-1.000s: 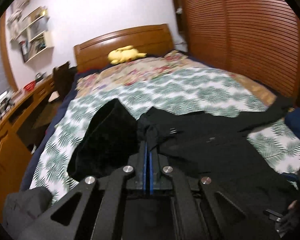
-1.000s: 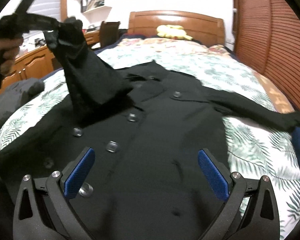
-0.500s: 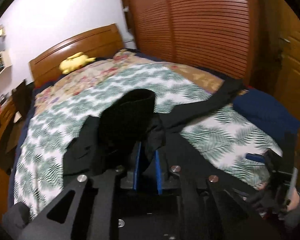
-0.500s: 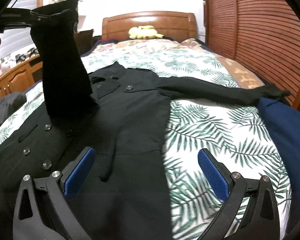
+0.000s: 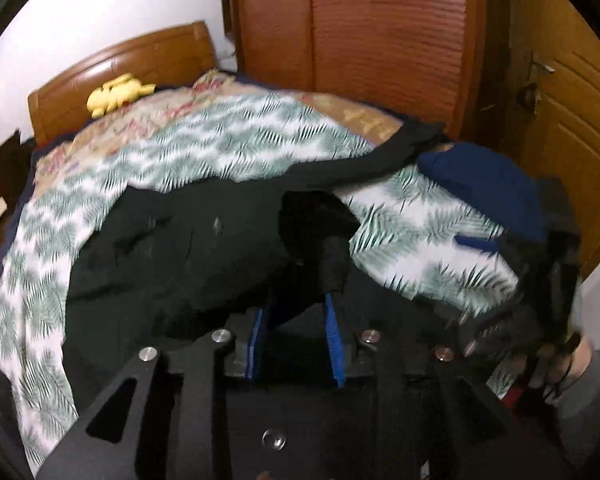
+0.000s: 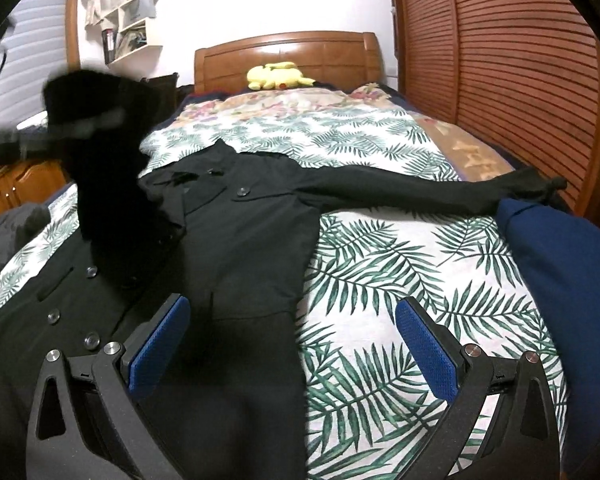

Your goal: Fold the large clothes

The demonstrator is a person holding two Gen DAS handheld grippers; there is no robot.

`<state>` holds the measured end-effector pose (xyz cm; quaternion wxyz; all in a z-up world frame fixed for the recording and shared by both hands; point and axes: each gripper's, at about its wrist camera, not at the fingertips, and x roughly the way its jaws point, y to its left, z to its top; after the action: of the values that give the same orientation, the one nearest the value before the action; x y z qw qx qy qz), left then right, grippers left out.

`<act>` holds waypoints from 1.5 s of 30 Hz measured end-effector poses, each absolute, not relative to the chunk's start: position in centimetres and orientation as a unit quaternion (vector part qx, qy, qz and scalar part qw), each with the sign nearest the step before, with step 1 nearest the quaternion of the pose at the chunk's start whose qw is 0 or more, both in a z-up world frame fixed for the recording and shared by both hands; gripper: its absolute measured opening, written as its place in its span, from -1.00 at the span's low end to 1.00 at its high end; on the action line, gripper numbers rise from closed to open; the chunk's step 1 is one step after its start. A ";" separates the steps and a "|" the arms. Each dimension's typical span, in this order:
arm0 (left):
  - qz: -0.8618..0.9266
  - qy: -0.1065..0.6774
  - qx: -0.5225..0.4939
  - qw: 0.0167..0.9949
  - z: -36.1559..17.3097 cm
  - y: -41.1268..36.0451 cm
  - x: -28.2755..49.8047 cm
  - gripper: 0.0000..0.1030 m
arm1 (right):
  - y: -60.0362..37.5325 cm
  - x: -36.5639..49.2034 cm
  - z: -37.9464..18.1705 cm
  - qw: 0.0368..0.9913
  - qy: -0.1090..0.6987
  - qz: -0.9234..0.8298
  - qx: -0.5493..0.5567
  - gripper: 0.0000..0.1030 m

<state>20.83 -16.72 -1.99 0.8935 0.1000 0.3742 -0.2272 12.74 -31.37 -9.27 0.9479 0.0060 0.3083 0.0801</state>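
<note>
We're early in the fold: the black coat (image 6: 236, 240) lies face up down the middle of the bed (image 6: 380, 280), buttons showing, body unfolded. Starting left of the coat, our left gripper (image 5: 296, 316) has carried the near sleeve (image 5: 320, 224) up and across onto the coat's chest; its jaws have just been opening, standing narrowly parted now, with the cuff draped over the fingertips and seemingly slipping free rather than pinched. A second ago that sleeve was clamped tight and hanging off the coat's left side, so it has swung over since then. Moving right across the coat, our right gripper (image 6: 292, 336) hovers low over the coat's right edge, jaws wide and empty, as they were before, though it has slid rightward from above the buttons. Further right, the far sleeve (image 6: 440, 196) still stretches straight out from the coat, cuff beside the blue pile (image 6: 560, 280). That sleeve and the body folds remain to do, we reckon.
</note>
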 end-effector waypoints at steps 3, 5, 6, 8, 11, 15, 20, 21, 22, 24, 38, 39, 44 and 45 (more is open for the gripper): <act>-0.234 0.402 0.085 0.881 -4.7 -15.6 20.2 -0.41 | -31.1 13.0 -9.4 0.947 0.311 0.081 0.005 1.00; -0.236 0.414 0.086 0.875 -6.0 -15.2 19.5 -0.39 | -30.7 13.2 -9.4 0.946 0.313 0.083 0.002 1.00; -0.236 0.416 0.086 0.874 -6.6 -15.0 18.9 -0.39 | -30.4 13.3 -9.3 0.946 0.314 0.085 0.000 1.00; -0.234 0.421 0.083 0.873 -7.5 -14.3 17.7 -0.37 | -29.8 13.5 -9.2 0.946 0.313 0.088 -0.004 1.00; -0.229 0.421 0.073 0.875 -8.0 -13.1 16.3 -0.35 | -29.0 13.8 -8.9 0.946 0.311 0.093 -0.009 1.00; -0.214 0.409 0.064 0.885 -8.0 -11.0 14.9 -0.34 | -27.9 14.2 -8.8 0.945 0.310 0.101 -0.013 1.00; -0.185 0.392 0.047 0.900 -8.0 -7.9 14.0 -0.32 | -26.3 15.1 -10.0 0.936 0.330 0.121 -0.029 1.00; -0.180 0.390 0.045 0.902 -8.1 -7.4 14.0 -0.32 | -26.1 15.3 -10.4 0.934 0.335 0.123 -0.031 1.00; -0.174 0.387 0.040 0.904 -8.1 -6.7 14.0 -0.32 | -26.0 15.5 -10.8 0.931 0.342 0.125 -0.032 1.00; -0.164 0.385 0.031 0.908 -8.3 -5.6 14.1 -0.32 | -25.9 16.2 -11.9 0.924 0.359 0.125 -0.037 1.00; -0.111 0.337 0.001 0.935 -8.2 -1.5 16.8 -0.28 | -25.4 15.4 -14.2 0.900 0.388 0.197 -0.023 -0.81; -0.110 0.334 -0.003 0.936 -8.1 -1.3 17.2 -0.28 | -25.3 15.0 -13.9 0.905 0.378 0.191 -0.029 -0.87; -0.109 0.316 -0.017 0.942 -7.9 -1.3 19.6 -0.28 | -26.0 14.4 -11.8 0.924 0.346 0.159 -0.029 -0.90; -0.110 0.313 -0.016 0.943 -7.8 -1.5 20.1 -0.28 | -26.2 14.4 -11.5 0.926 0.344 0.157 -0.026 -0.90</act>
<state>20.06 -1.45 -7.79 0.9434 -0.0165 0.3127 -0.1096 14.35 -26.21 -11.50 0.9255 -0.0263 0.3438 0.1567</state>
